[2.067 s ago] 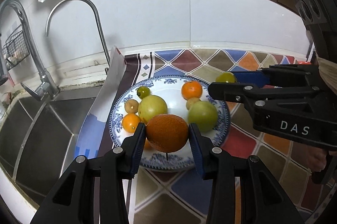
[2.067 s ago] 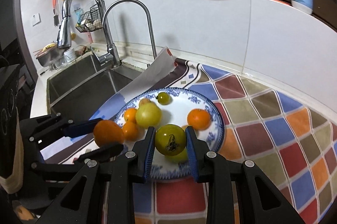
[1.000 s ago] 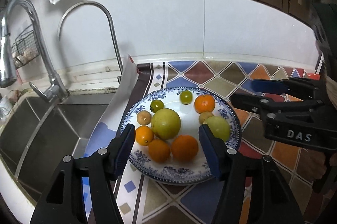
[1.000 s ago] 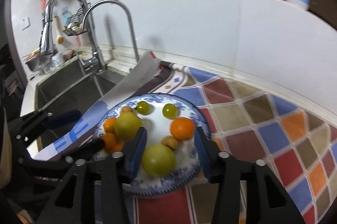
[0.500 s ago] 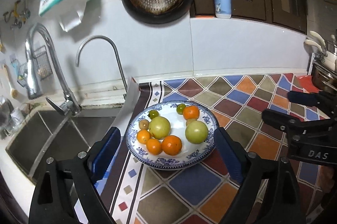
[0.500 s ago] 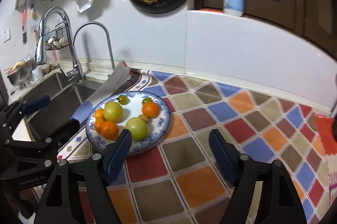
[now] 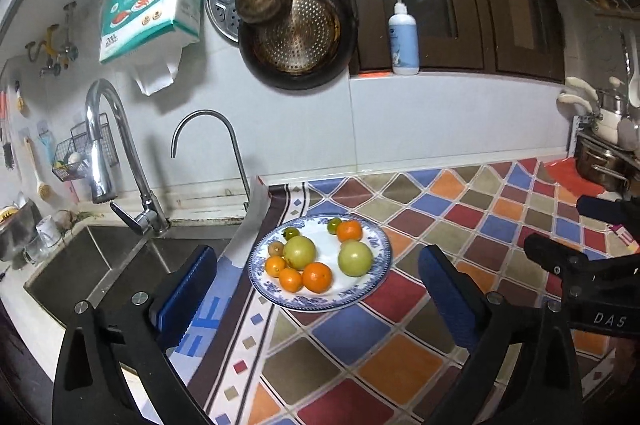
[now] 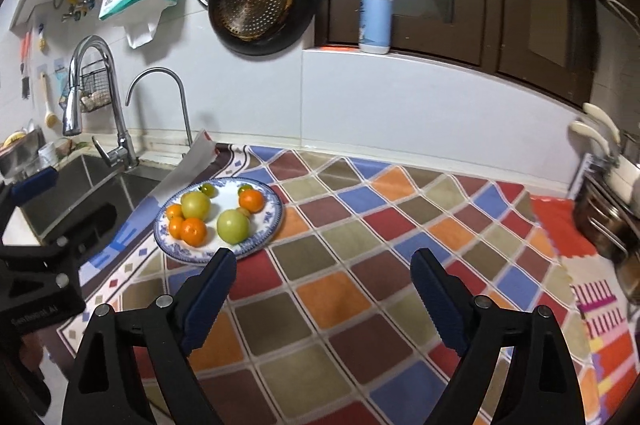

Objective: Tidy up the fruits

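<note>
A blue-rimmed white plate sits on the patterned mat beside the sink. On it lie several fruits: two large green ones, several oranges, and small green ones. My left gripper hangs well back from the plate, its jaws opening wide with nothing between them. My right gripper is to the right of the plate, over the mat, jaws also opening and empty. Each gripper shows at the edge of the other's view.
A steel sink with two taps lies left of the plate. Pans and a tissue pack hang on the wall. A soap bottle stands on the ledge. Pots stand at the far right. The chequered mat spreads right.
Both grippers let go of their fruit onto the plate, opened wide, and drew back and up from it. The plate now looks small and farther off.
</note>
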Tool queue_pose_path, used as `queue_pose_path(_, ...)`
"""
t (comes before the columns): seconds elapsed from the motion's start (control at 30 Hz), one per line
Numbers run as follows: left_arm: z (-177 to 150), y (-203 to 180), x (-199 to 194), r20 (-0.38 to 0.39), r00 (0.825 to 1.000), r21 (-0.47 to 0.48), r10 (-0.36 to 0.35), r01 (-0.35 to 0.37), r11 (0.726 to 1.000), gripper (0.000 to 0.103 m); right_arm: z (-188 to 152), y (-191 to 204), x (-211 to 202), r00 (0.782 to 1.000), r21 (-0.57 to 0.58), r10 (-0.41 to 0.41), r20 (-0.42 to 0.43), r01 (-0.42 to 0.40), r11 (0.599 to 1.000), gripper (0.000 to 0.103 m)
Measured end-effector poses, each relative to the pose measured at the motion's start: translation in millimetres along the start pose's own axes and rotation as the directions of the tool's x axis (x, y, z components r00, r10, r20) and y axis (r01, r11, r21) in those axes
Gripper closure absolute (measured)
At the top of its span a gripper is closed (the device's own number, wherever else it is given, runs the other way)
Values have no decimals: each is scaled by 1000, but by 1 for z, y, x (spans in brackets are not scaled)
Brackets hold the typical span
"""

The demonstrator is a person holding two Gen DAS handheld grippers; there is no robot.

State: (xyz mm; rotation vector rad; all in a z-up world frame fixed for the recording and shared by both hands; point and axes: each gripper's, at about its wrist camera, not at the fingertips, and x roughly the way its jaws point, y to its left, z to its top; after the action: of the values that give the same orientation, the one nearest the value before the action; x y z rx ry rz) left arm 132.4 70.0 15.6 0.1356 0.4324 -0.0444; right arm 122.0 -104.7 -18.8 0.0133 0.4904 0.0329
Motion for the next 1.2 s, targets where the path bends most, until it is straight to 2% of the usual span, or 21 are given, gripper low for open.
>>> queue_pose_path(0.53,-13,-15,-32,-27,998,-15,-52,52,999,0,-26,-12,-49,1000,29,-19,-4,19,999,14)
queue_pose_path(1.2,-13,-17,-37,-25,998,-14,-61,61,998,0,-28,-16,-58,1000,37,-27,11,26,999,14)
